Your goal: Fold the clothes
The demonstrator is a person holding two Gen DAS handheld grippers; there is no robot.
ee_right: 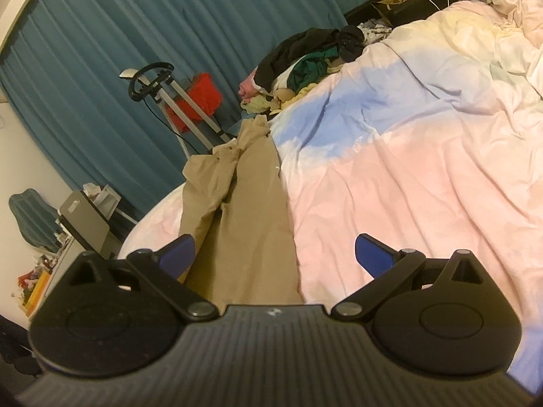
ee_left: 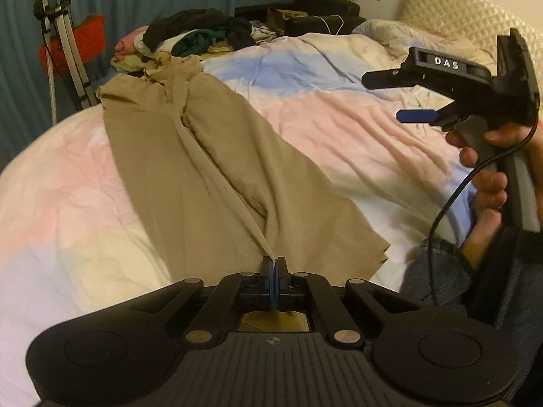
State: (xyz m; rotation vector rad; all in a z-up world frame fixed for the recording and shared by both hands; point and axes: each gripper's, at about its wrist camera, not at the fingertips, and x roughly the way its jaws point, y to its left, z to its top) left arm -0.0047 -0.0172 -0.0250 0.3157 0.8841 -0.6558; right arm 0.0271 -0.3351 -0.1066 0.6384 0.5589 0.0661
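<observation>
Khaki trousers (ee_left: 190,156) lie stretched across the pastel duvet (ee_left: 322,108), waist end far, leg hems near. My left gripper (ee_left: 273,263) is shut on a raised fold of the khaki cloth at the near hem, pulling a taut ridge up from the trousers. In the left wrist view my right gripper (ee_left: 393,98) hovers open above the bed at the right, held by a hand. Seen from the right wrist, my right gripper (ee_right: 275,252) stands open with nothing between its blue pads, above the trousers (ee_right: 237,210) and the duvet (ee_right: 407,156).
A heap of unfolded clothes (ee_left: 190,37) sits at the far edge of the bed. Teal curtains (ee_right: 135,34), a metal stand with a red item (ee_right: 200,98) and a pillow (ee_left: 380,30) by the quilted headboard surround the bed. Cluttered shelves (ee_right: 81,217) stand left.
</observation>
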